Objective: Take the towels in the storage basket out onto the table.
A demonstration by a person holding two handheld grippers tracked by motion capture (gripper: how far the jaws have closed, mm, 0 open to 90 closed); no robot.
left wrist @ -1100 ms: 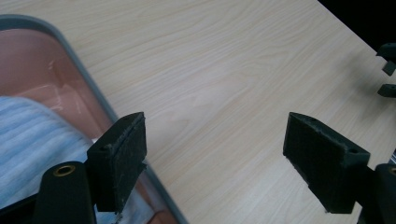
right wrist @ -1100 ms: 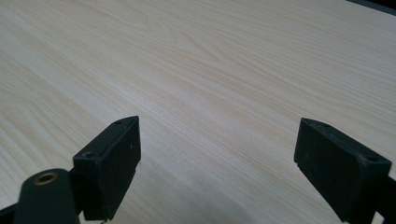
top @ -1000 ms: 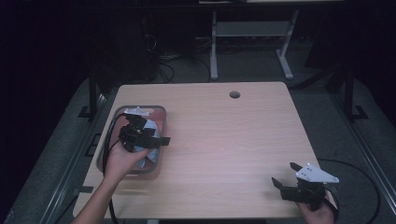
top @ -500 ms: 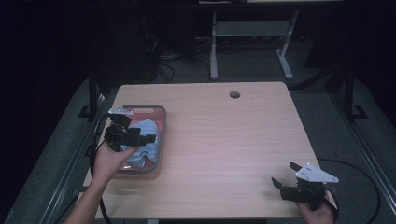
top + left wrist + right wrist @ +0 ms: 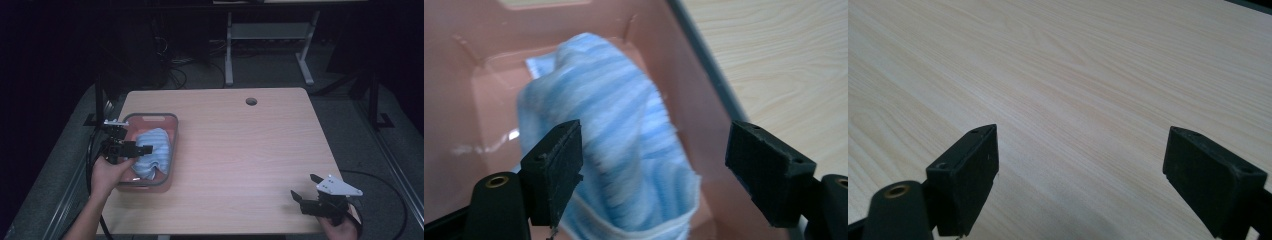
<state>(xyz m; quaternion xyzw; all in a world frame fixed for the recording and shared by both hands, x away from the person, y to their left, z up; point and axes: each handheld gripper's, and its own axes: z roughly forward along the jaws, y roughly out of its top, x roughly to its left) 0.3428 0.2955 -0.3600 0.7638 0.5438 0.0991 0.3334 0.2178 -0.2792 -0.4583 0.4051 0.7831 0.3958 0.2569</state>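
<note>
Jaws spread wide, left gripper (image 5: pixel 651 170) hovers over blue striped cloth (image 5: pixel 624 145) in pink bin (image 5: pixel 167 150) at tabletop (image 5: pixel 250 160) left; right gripper (image 5: pixel 307 192), also open, idles; next: likely descend & pinch cloth.

Pale wood-grain surface (image 5: pixel 240 150), round cable hole (image 5: pixel 251 101) near far edge. Pink bin (image 5: pixel 170 150) sits at its left side; rest bare.

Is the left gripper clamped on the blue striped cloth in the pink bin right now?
No, in the left gripper view the left gripper has its jaws spread wide, apart from the blue striped cloth lying in the pink bin.
</note>
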